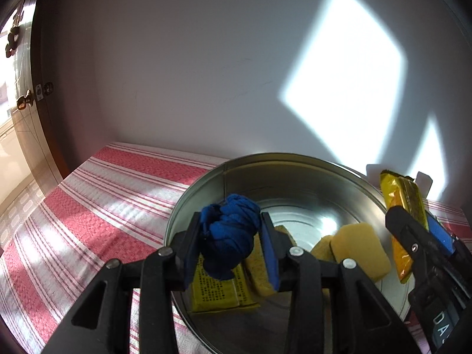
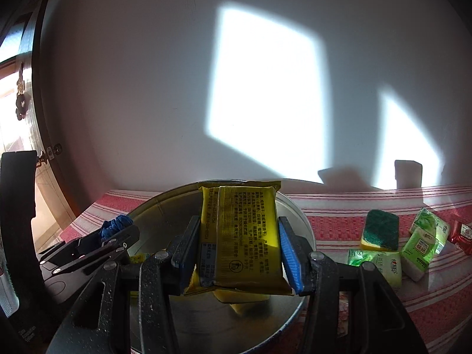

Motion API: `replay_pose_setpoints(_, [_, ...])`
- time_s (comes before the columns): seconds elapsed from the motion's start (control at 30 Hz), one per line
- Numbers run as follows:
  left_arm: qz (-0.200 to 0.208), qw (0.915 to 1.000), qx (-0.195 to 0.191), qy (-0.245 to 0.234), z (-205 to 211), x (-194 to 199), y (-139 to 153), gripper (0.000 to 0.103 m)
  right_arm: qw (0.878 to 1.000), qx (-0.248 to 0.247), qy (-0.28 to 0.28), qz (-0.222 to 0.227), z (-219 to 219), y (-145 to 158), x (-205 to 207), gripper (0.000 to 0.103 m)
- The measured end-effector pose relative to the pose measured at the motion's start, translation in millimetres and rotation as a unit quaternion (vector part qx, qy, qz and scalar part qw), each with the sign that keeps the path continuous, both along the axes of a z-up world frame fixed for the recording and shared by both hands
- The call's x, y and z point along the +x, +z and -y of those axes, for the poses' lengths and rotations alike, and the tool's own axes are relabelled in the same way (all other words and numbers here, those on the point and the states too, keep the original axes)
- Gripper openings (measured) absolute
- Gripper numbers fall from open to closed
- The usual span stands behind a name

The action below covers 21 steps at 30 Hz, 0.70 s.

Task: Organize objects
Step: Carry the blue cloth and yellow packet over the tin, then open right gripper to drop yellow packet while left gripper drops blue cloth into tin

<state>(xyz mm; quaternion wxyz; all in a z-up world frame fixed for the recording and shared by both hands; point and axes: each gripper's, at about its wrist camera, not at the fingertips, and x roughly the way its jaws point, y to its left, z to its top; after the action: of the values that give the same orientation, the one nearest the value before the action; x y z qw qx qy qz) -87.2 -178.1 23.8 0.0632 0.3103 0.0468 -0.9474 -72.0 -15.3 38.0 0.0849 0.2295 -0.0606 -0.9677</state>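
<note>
Two tongs: both are over the round metal tin, each clamped on one thing.
Left tongs: closed around a knotted blue cloth, held above the tin's near left part; in the right wrist view the left tongs show from the side with the blue cloth at their tip.
Right tongs: closed on a yellow packet with dark print, standing upright between the blue pads, over the tin; in the left wrist view the right tongs hold the same yellow packet at the tin's right rim.
Inside the tin: a second yellow printed packet lies flat at the near left, and yellow sponges rest beside it toward the right.
Desk: covered by a red-and-white striped cloth; the tin stands on it.
Right of the tin: a sponge with a green scouring top, several green tissue packs and a small red packet lie close together on the cloth, apart from the tin.
Behind: a white wall with bright patches of sunlight.
</note>
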Motion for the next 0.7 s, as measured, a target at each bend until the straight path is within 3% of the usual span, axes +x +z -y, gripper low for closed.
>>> replay_pose_setpoints(0.3, [0.032,0.9985,-0.032,0.029,9,-16,-8,0.037,0.999,0.013,-0.006,0.034,22,-11,-31,0.053])
replay_pose_setpoints(0.7, [0.061,0.9962,-0.054,0.032,7,-21,-18,0.037,0.998,0.028,-0.002,0.05,23,-12,-30,0.053])
